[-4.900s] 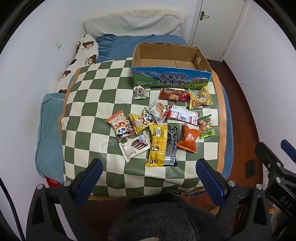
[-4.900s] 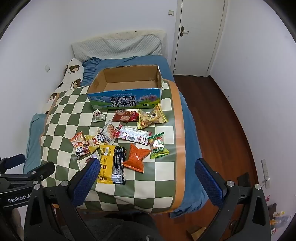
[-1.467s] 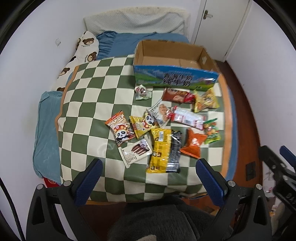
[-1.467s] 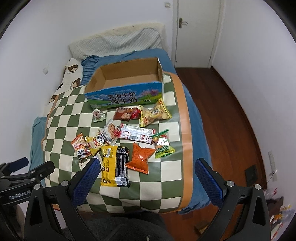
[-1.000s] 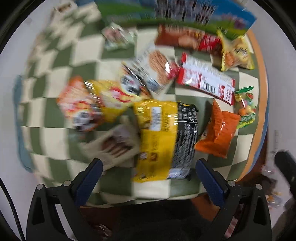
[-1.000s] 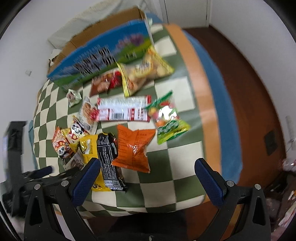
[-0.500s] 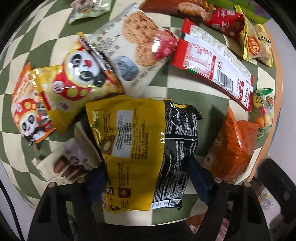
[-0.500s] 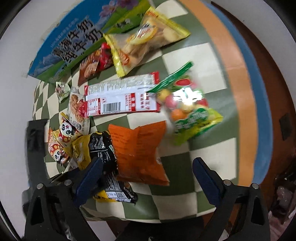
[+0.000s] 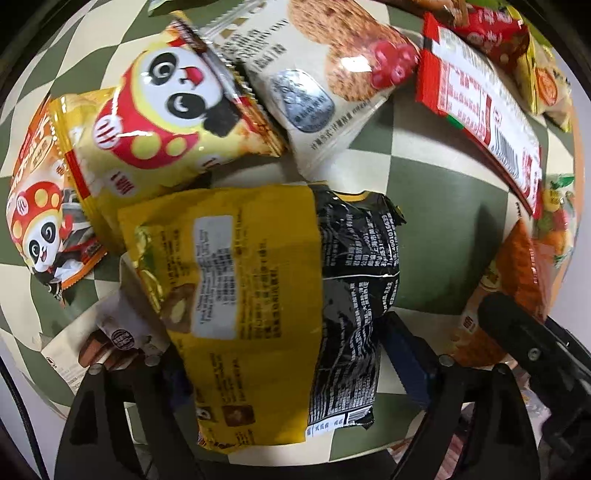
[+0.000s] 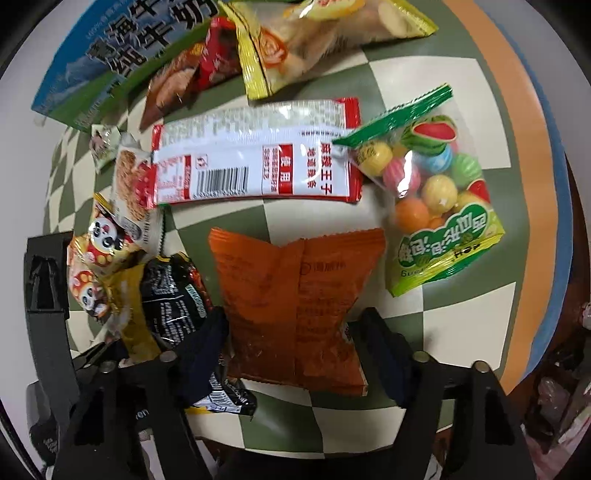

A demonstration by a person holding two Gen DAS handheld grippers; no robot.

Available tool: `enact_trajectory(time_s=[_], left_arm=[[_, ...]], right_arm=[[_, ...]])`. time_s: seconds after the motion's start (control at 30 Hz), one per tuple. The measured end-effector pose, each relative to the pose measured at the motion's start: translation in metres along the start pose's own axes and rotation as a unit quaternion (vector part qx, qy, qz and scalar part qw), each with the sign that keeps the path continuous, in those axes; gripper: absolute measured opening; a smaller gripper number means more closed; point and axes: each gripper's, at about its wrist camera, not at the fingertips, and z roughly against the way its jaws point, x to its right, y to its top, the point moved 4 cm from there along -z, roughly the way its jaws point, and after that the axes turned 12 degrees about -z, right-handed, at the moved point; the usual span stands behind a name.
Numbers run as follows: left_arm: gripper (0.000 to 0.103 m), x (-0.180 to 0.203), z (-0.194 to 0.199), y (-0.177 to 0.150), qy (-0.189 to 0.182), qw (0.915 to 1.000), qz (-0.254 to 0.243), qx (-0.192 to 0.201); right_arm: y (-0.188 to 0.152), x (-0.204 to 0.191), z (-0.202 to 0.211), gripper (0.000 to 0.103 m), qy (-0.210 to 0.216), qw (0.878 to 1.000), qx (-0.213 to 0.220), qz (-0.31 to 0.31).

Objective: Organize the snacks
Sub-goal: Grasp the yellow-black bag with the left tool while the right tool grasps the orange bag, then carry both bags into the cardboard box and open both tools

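Note:
A yellow-and-black packet (image 9: 258, 295) lies on the chequered cloth (image 9: 436, 229). My left gripper (image 9: 291, 362) points down over its near end with the packet between its jaws. They are opening; the packet's yellow edge hides the left finger. In the right wrist view an orange packet (image 10: 295, 295) lies between the jaws of my right gripper (image 10: 291, 343). Those jaws are closing, and the pads (image 10: 376, 339) meet its two sides. The cardboard box (image 10: 122, 55) stands at the far edge.
Around them lie panda packets (image 9: 166, 110), a cookie packet (image 9: 325, 74), a long red-and-white packet (image 10: 258, 162), a green candy bag (image 10: 436, 192), a yellow crisp bag (image 10: 314, 33) and a wafer packet (image 9: 96, 347). The cloth's orange border (image 10: 517, 110) runs along the right.
Both grippers have dropped close to the snacks. The right jaws have narrowed onto the orange packet. The left jaws narrowed over the yellow-and-black packet, then widened a little.

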Motion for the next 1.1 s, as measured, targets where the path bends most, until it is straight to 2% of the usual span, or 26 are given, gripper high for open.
enact_trajectory(time_s=[0.2, 0.33, 0.57, 0.77, 0.93, 1.0, 1.03, 1.1], left_arm=[[0.084, 0.017, 0.000, -0.001, 0.009, 0.9998, -0.001, 0.017], [0.079, 0.029, 0.021, -0.011, 0.016, 0.9993, -0.012, 0.031], [0.077, 0.015, 0.069, -0.011, 0.009, 0.9976, -0.027, 0.063], [0.077, 0.000, 0.138, -0.013, -0.021, 0.9914, -0.040, 0.123], [0.077, 0.002, 0.209, -0.002, -0.043, 0.9825, -0.048, 0.175], [0.077, 0.012, 0.230, 0.022, -0.051, 0.9790, -0.052, 0.190], [0.077, 0.037, 0.229, 0.027, -0.053, 0.9779, -0.053, 0.195], [0.077, 0.043, 0.241, 0.055, -0.056, 0.9763, -0.053, 0.203]], right_arm=[[-0.003, -0.007, -0.005, 0.058, -0.008, 1.000, 0.018, 0.007], [-0.015, -0.007, 0.002, 0.050, -0.008, 0.999, 0.034, 0.010], [-0.039, -0.015, 0.023, 0.049, -0.012, 0.998, 0.057, 0.016], [-0.046, -0.020, 0.070, 0.049, 0.014, 0.997, 0.081, 0.003], [-0.029, -0.027, 0.125, 0.048, 0.045, 0.992, 0.116, 0.001], [-0.013, -0.037, 0.146, 0.048, 0.059, 0.990, 0.130, 0.006], [-0.001, -0.042, 0.157, 0.048, 0.069, 0.988, 0.138, 0.009], [0.020, -0.055, 0.175, 0.048, 0.079, 0.985, 0.151, 0.021]])
